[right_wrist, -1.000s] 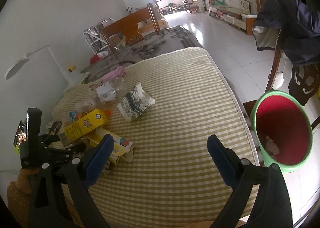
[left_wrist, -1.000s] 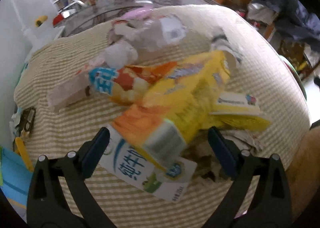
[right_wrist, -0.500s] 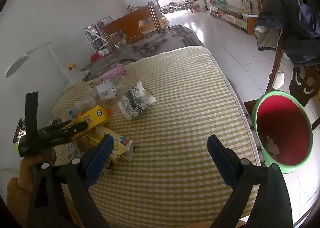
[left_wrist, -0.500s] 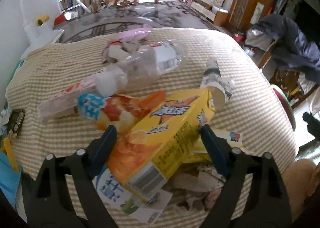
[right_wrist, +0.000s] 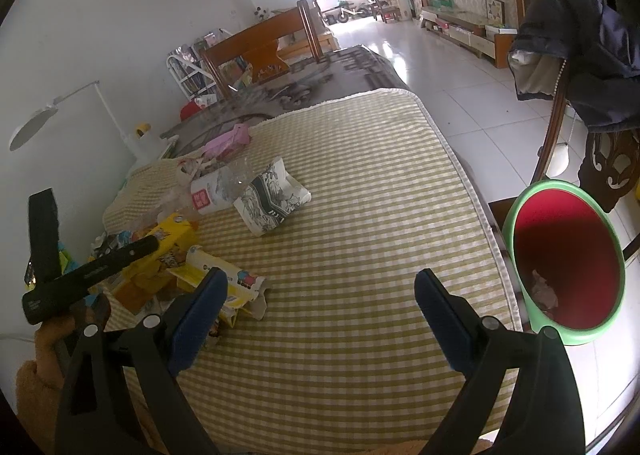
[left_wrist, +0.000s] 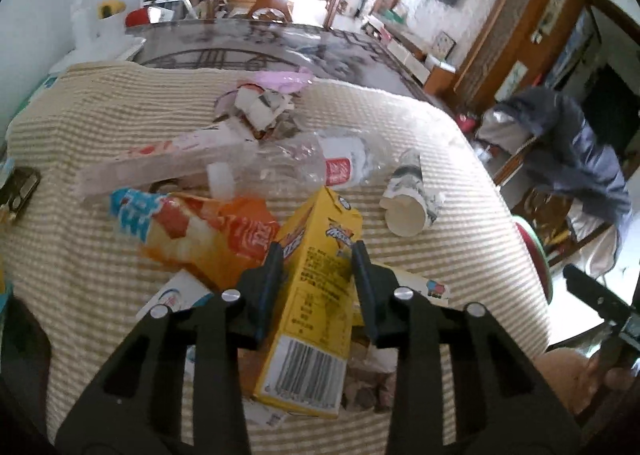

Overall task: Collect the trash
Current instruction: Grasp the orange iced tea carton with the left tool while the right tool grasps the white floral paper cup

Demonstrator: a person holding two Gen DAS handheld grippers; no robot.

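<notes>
Yellow carton (left_wrist: 316, 295) is clamped by left gripper (left_wrist: 318, 269) for binning; right gripper (right_wrist: 320, 295) is held wide, empty, near bin (right_wrist: 520, 215).

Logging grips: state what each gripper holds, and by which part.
Left gripper is clamped across the yellow carton, mid-body on its two side faces. Right gripper is open, holding nothing.

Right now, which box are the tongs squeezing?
The yellow carton, barcode end nearest the camera, sits clamped between the left tongs; the white milk carton lies untouched beside it.
</notes>
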